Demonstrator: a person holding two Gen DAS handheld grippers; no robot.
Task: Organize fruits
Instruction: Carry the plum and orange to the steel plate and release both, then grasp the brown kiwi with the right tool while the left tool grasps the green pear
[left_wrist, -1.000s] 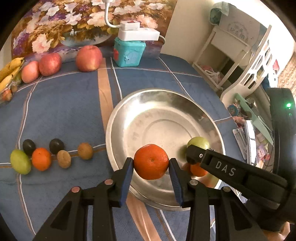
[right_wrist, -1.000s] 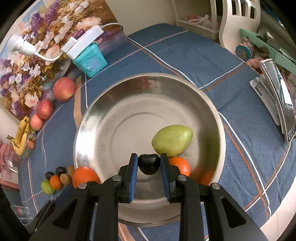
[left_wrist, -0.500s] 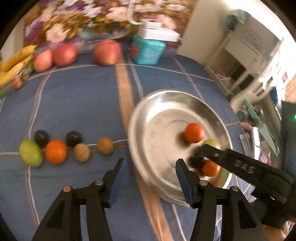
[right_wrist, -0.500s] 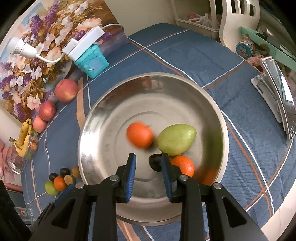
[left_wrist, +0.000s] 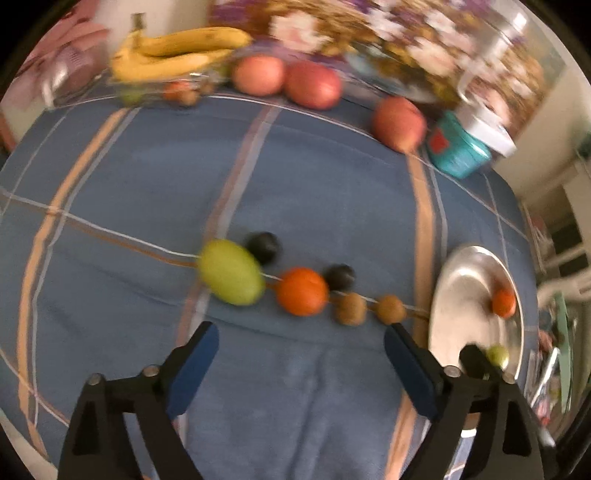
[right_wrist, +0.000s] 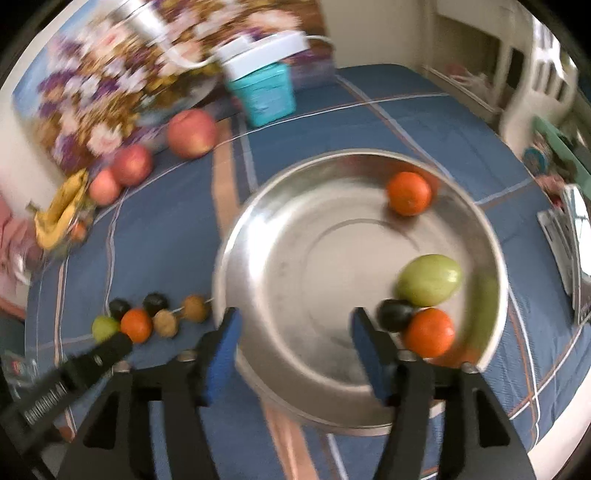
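Observation:
A steel bowl holds an orange at its far side, a green mango, a dark plum and a second orange. My right gripper is open and empty over the bowl's near rim. My left gripper is open and empty above the cloth, just short of a row of small fruit: a green mango, an orange, two dark plums and two brown kiwis. The bowl shows at the right of the left wrist view.
Three apples, bananas and a teal box under a white power strip line the far edge against a flower painting. A white chair and clutter stand right of the table. The blue checked cloth covers the table.
Both grippers opened and let go: the orange and the plum now lie in the bowl. My left gripper swung left to the row of small fruit. My right gripper drew back and opened wider.

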